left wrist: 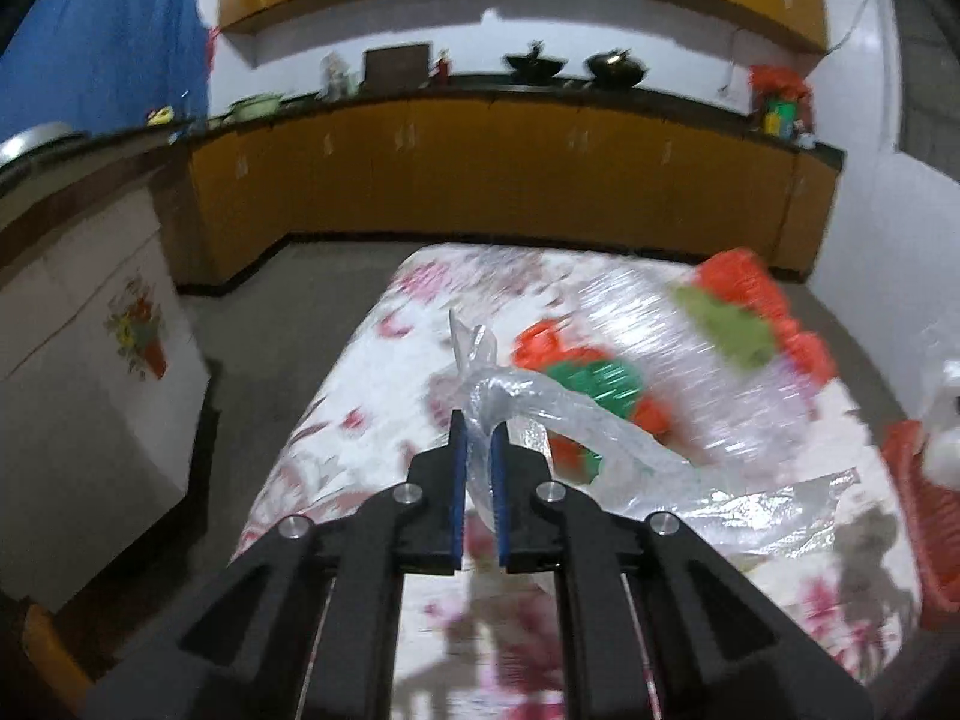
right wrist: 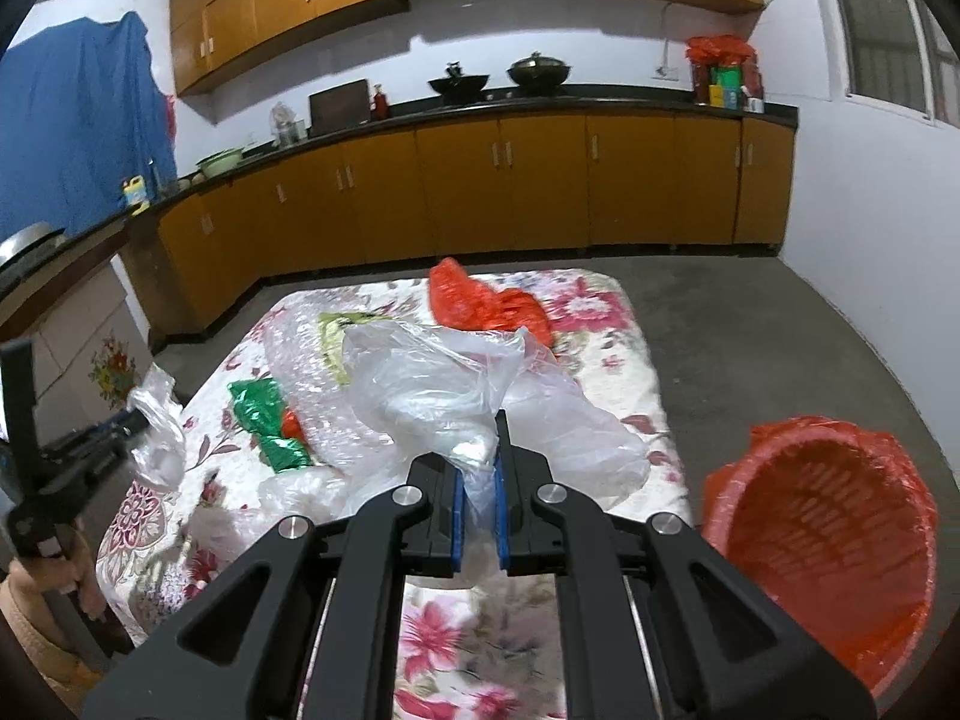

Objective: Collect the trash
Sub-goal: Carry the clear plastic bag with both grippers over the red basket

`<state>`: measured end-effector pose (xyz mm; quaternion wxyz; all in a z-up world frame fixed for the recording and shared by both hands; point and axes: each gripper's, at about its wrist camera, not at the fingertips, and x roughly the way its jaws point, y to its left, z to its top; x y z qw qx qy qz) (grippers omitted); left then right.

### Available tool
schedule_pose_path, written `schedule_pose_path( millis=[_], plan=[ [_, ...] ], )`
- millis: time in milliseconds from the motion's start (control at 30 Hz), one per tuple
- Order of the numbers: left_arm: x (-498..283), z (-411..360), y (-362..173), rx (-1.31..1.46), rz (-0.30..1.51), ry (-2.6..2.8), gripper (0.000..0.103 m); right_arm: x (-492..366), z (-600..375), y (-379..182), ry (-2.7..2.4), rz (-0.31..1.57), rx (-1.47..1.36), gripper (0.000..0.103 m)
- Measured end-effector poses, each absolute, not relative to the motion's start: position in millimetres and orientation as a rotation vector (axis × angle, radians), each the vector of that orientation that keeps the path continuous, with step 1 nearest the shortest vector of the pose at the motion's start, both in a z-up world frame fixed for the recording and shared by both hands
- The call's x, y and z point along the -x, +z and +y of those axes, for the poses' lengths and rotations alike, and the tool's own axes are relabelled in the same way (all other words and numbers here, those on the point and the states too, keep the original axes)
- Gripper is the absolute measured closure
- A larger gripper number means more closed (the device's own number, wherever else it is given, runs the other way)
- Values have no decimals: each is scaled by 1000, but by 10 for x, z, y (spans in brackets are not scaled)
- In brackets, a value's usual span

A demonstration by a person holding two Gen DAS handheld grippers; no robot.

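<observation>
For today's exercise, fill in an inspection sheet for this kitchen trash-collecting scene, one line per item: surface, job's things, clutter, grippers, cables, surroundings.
Surface: table under a floral cloth.
Job's things: clear plastic bags, red plastic bag, green wrapper, bubble wrap on the table; red basket lined with red plastic at the table's right.
Clutter: nothing seen beyond the trash.
Grippers: left gripper shut on a twisted clear bag; right gripper shut on a large clear bag.
Cables: one on the wall to a socket.
Surroundings: wooden cabinets, woks on the counter, blue cloth.
</observation>
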<state>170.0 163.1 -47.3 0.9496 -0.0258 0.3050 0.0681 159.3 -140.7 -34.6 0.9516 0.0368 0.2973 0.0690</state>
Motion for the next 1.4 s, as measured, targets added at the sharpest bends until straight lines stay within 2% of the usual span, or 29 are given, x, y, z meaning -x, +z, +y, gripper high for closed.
schedule_pose_path(
  millis=[233,500,900,1400],
  plan=[
    [-1598,889,-150,40,558,-53,94,-1374,-1864,-281,30,585,-109,95],
    [-1620,-20,-66,20,558,-264,94,-1099,-2483,-223,-119,571,-170,95],
    [-1643,-1294,-233,-62,580,-496,94,-829,-3221,-306,-286,567,-276,95],
    [-1827,-1965,-602,-101,669,-599,91,-874,-3633,-466,-339,593,-375,93]
  ],
)
